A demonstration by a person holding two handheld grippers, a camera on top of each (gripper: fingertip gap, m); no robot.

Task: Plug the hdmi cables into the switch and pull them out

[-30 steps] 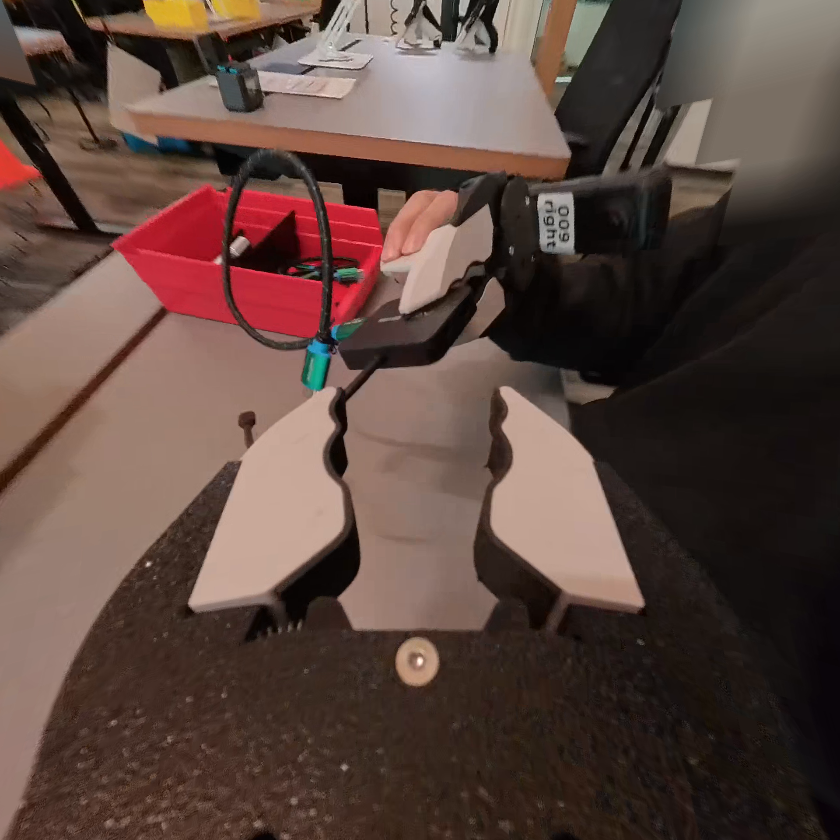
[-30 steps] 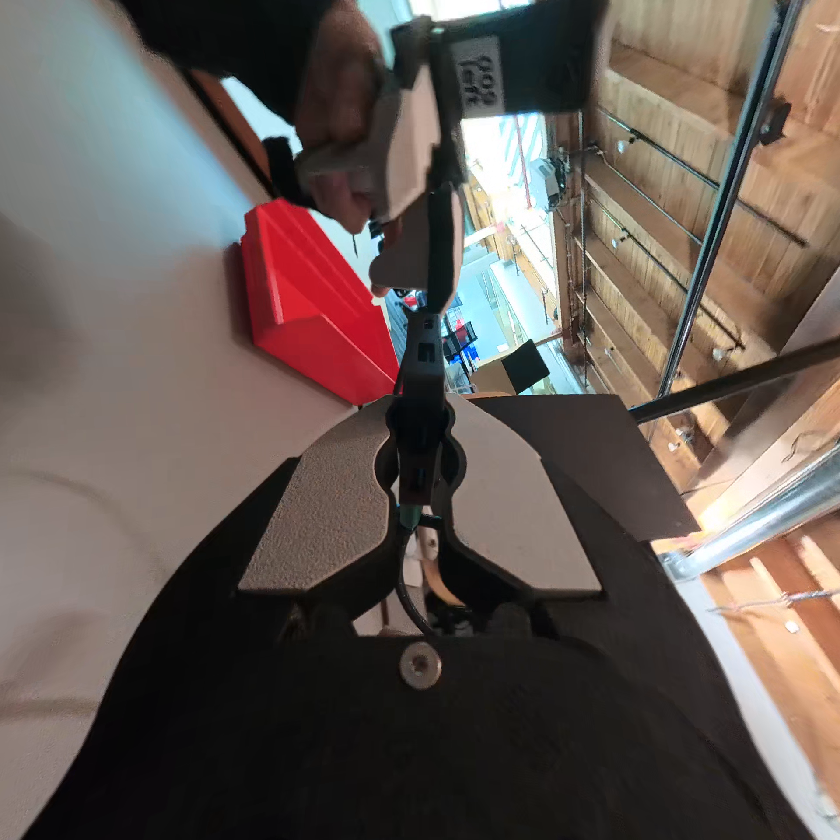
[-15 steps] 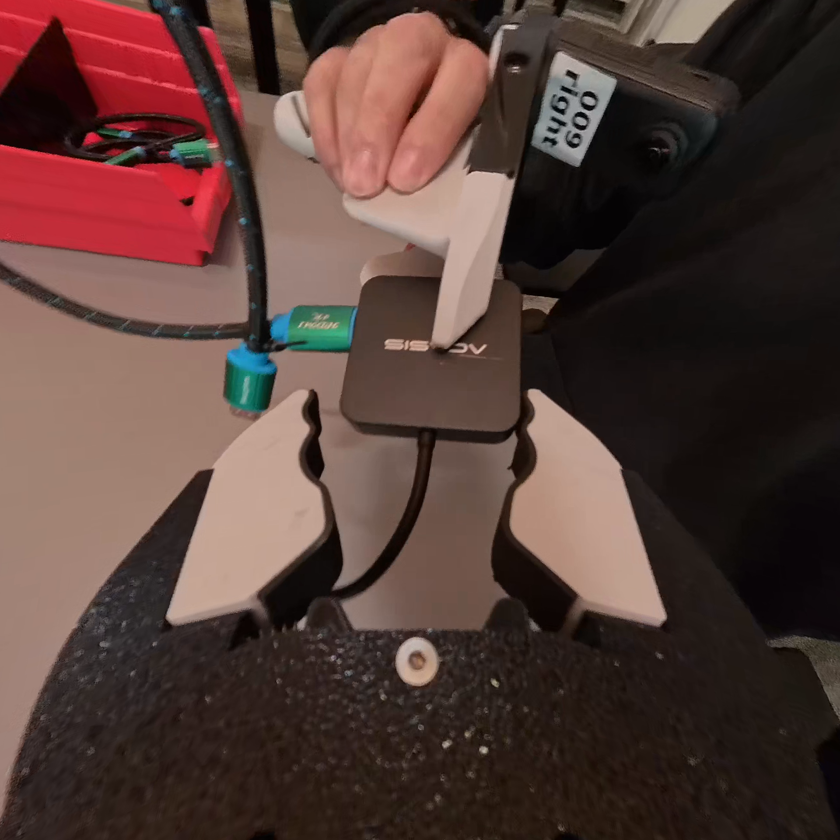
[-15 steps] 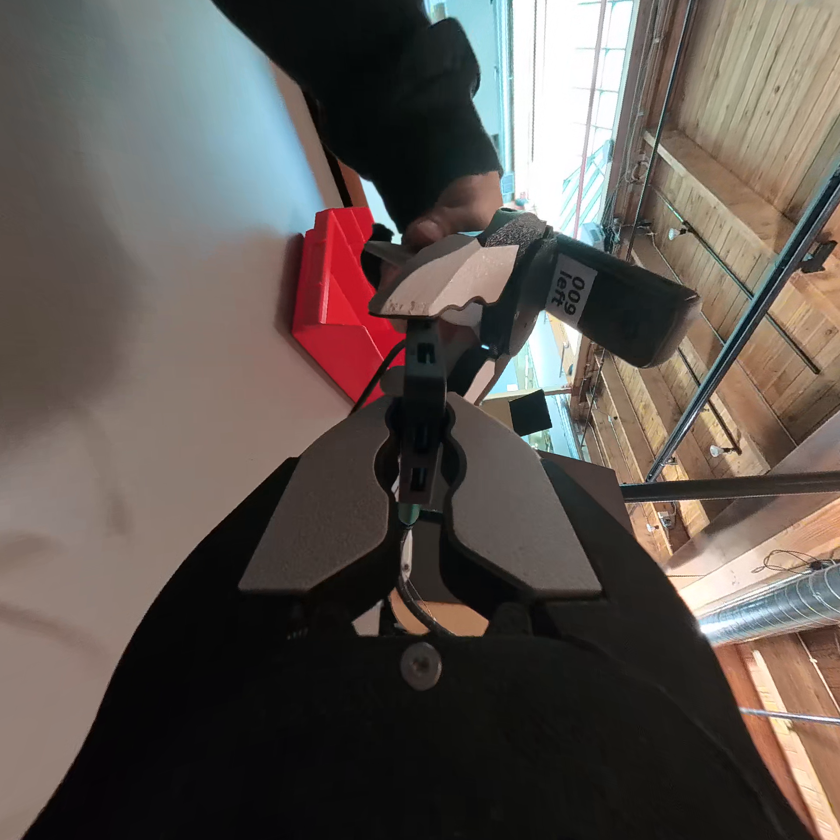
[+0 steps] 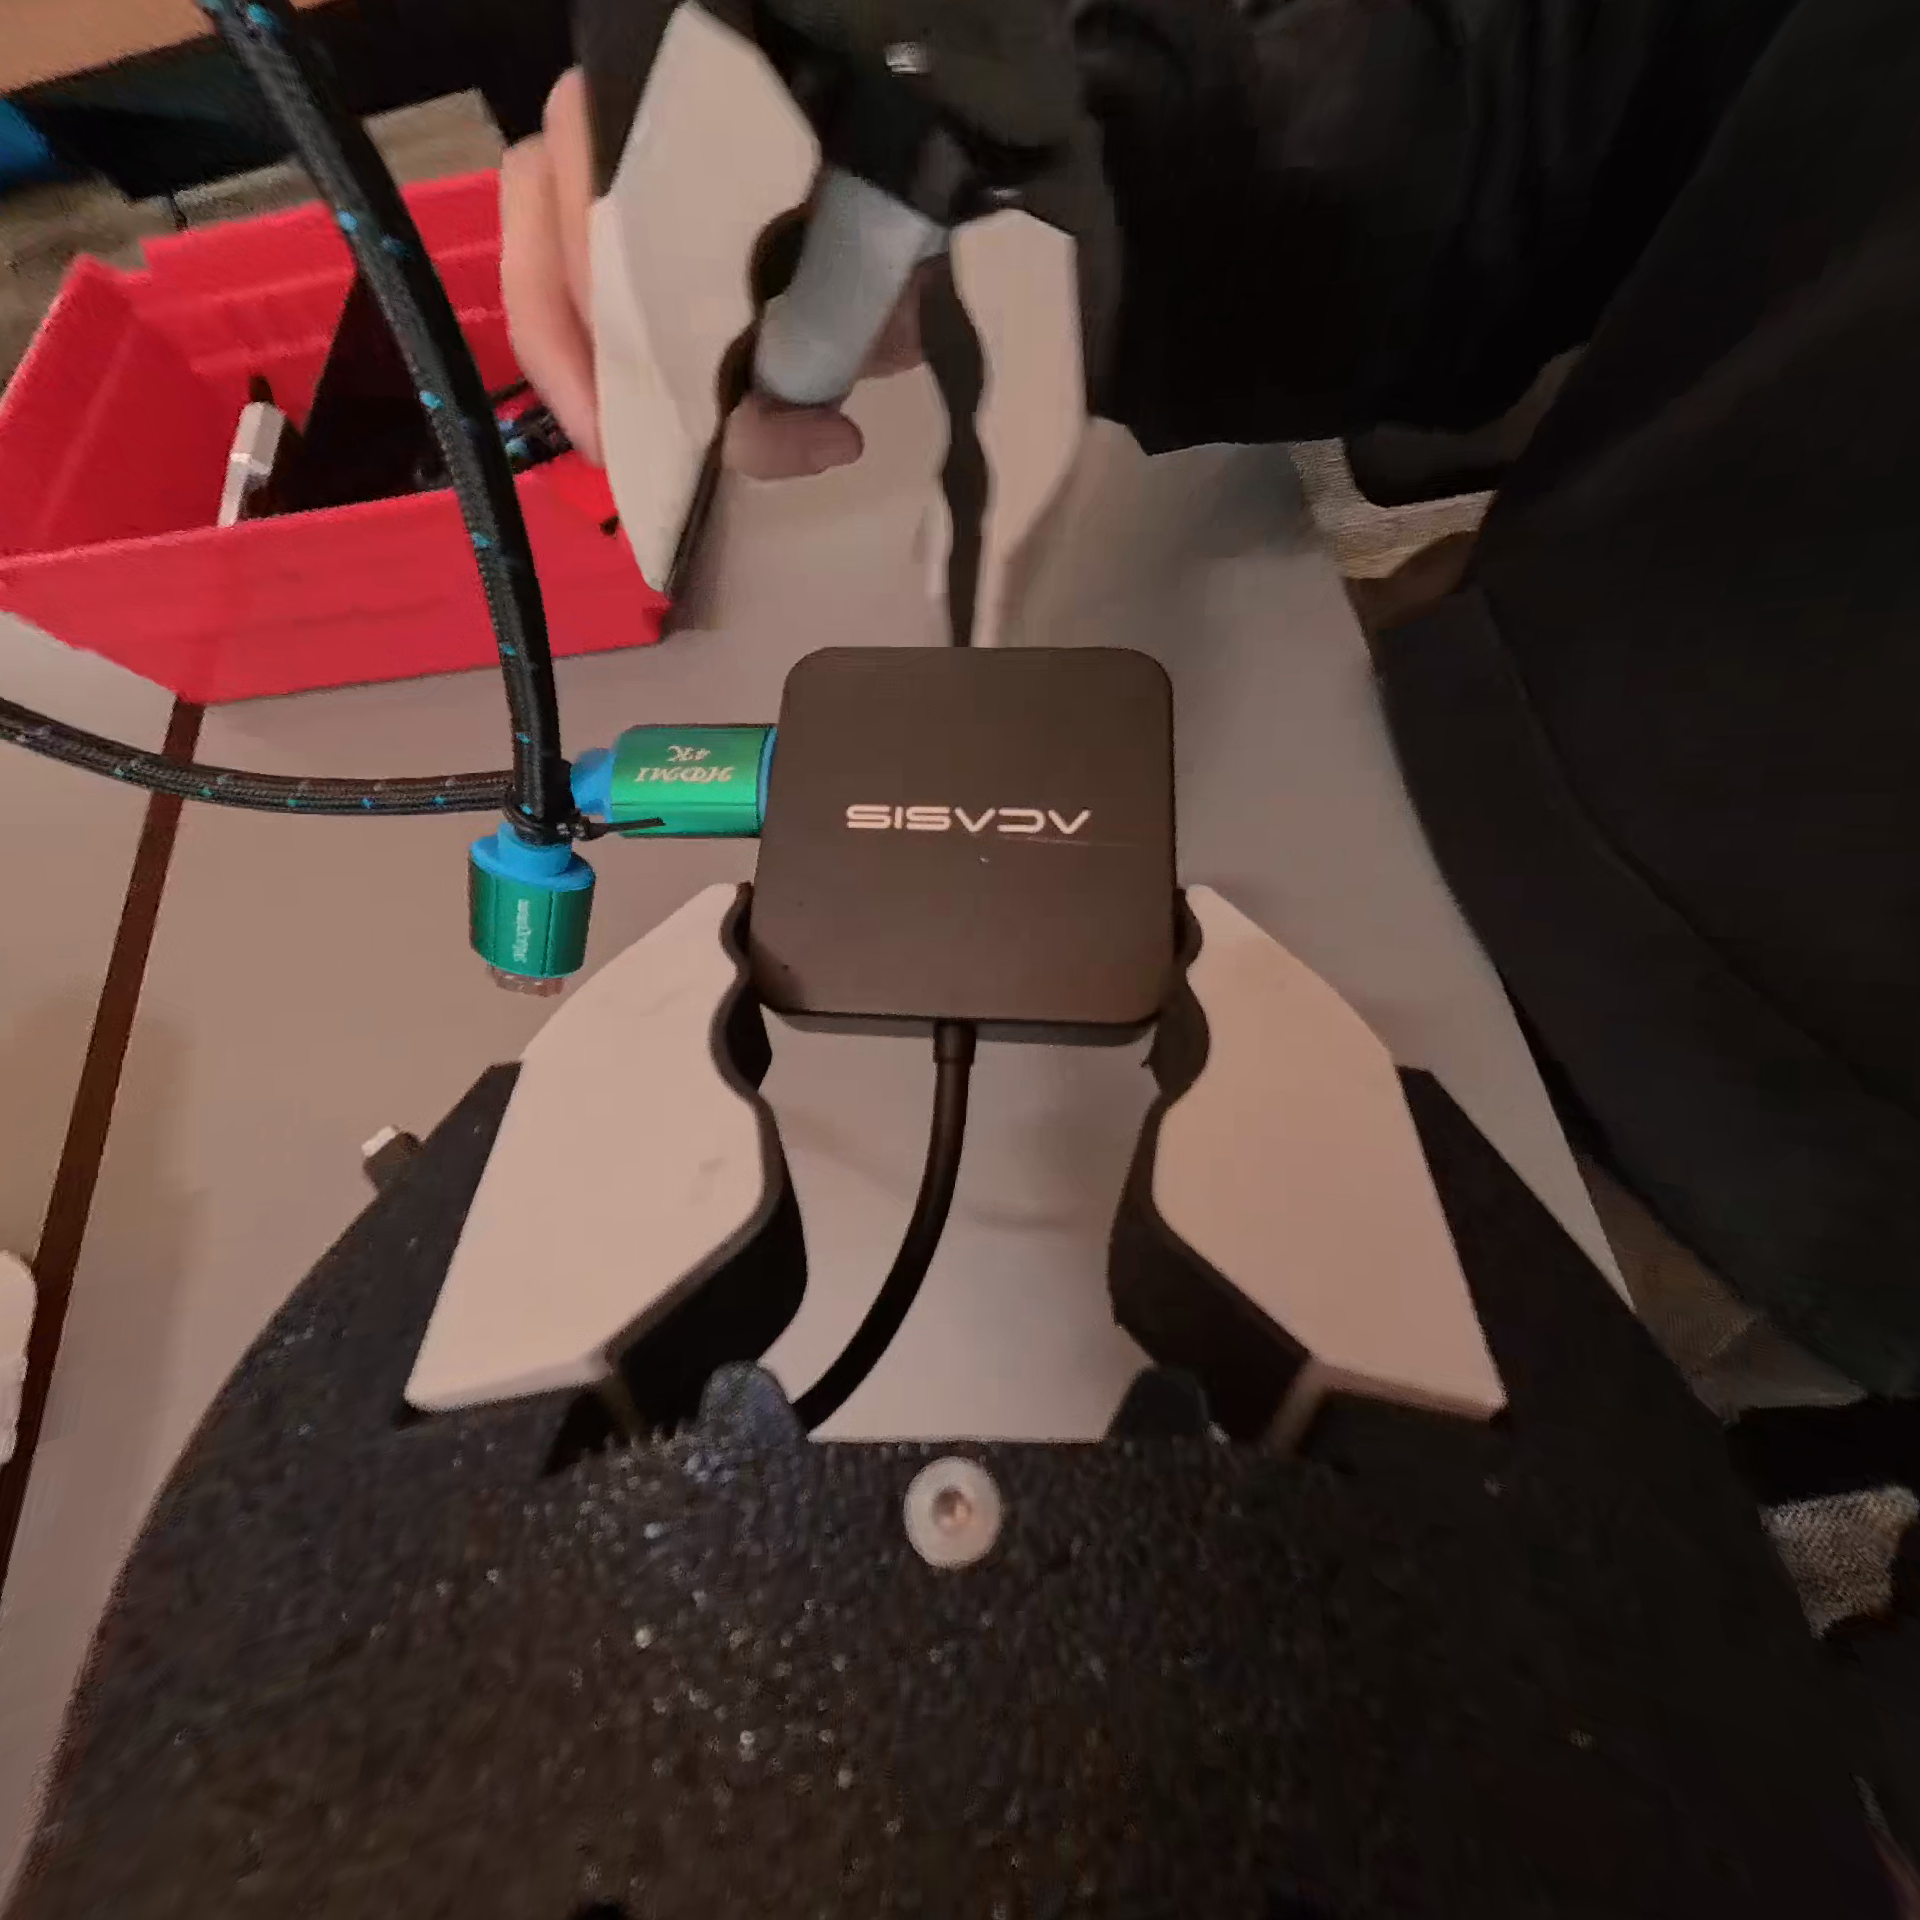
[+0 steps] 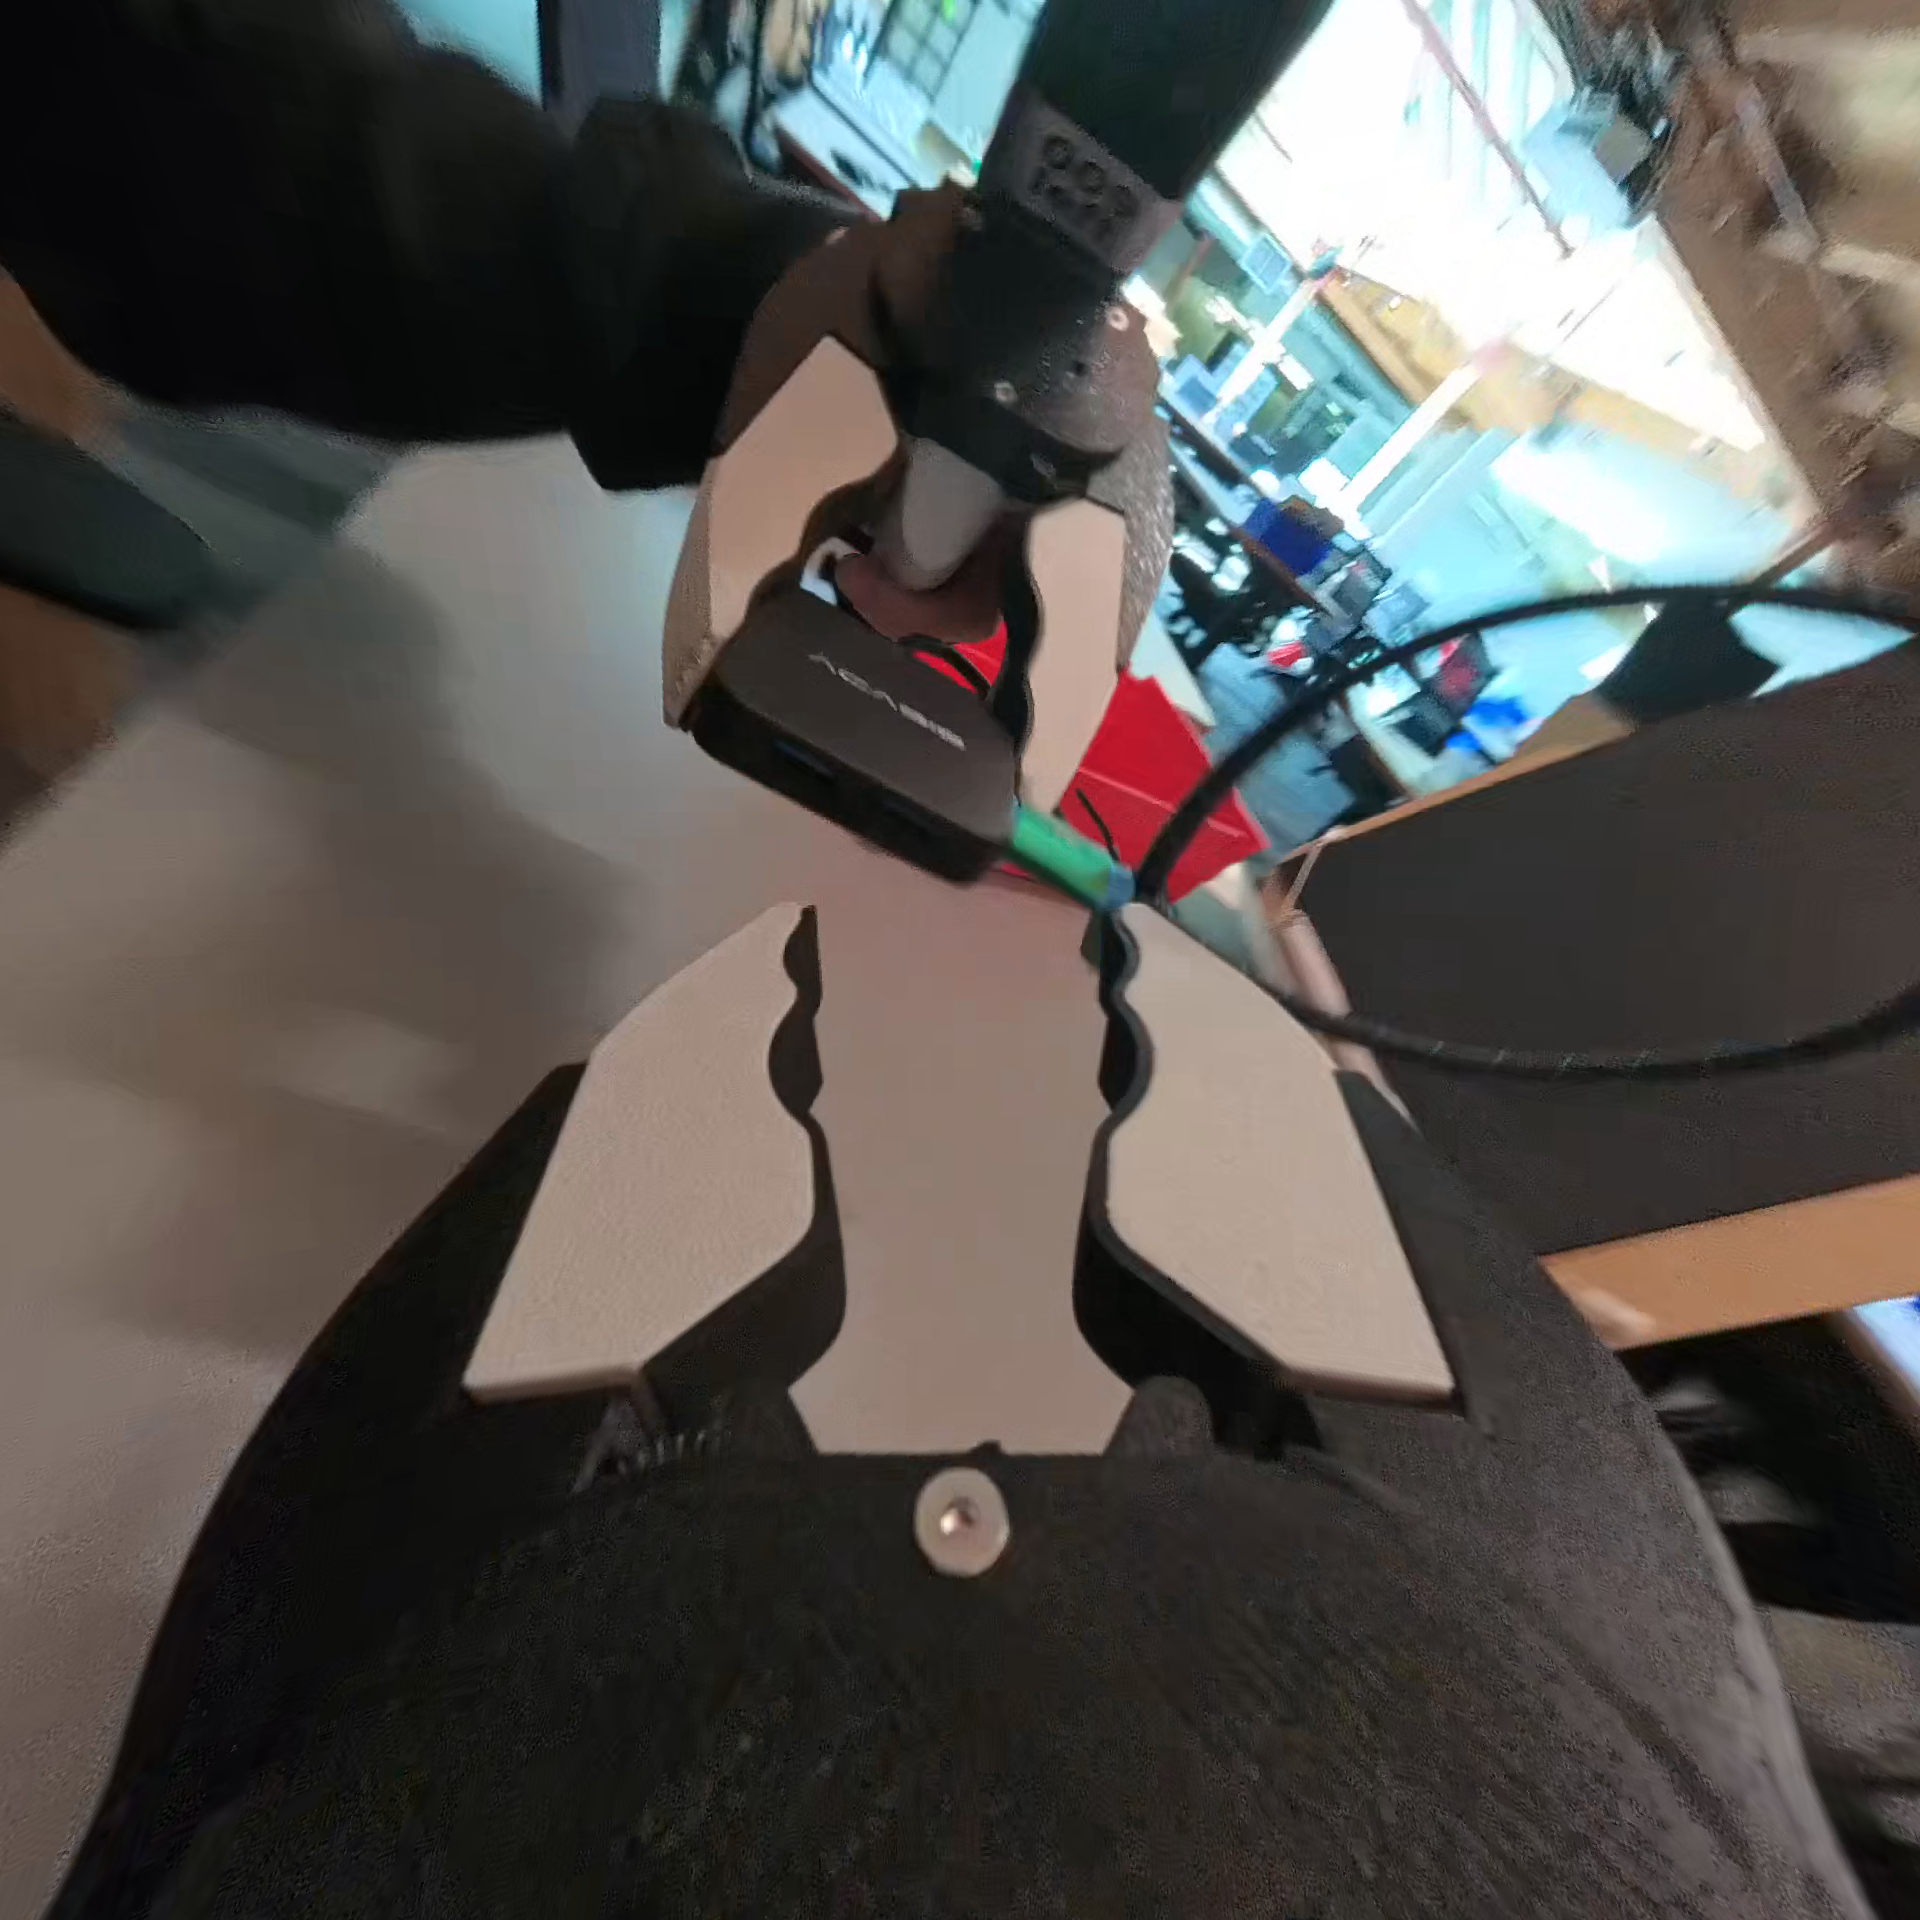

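My left gripper [image 5: 961, 914] is shut on the sides of the black square switch [image 5: 966, 810], held above the beige table [image 5: 291, 1091]. A green HDMI plug [image 5: 691, 781] sits in the switch's left side. A second green plug [image 5: 530, 914] hangs loose beside it, tied to the black braided cable [image 5: 457, 416]. The switch's own thin black lead [image 5: 935, 1195] runs back between my left fingers. My right gripper [image 6: 961, 920] is open and empty, just short of the switch [image 6: 852, 748]. It also shows in the left wrist view [image 5: 816, 608], beyond the switch.
A red bin [image 5: 312, 613] with cables in it stands on the table at the back left; it also shows in the right wrist view [image 6: 1164, 748]. A person's dark sleeve [image 5: 1662, 727] fills the right side. A dark tabletop [image 6: 1610, 987] lies to the right.
My right gripper has let go of the switch, opened and drawn back. My left gripper has moved in and shut on the switch's sides.
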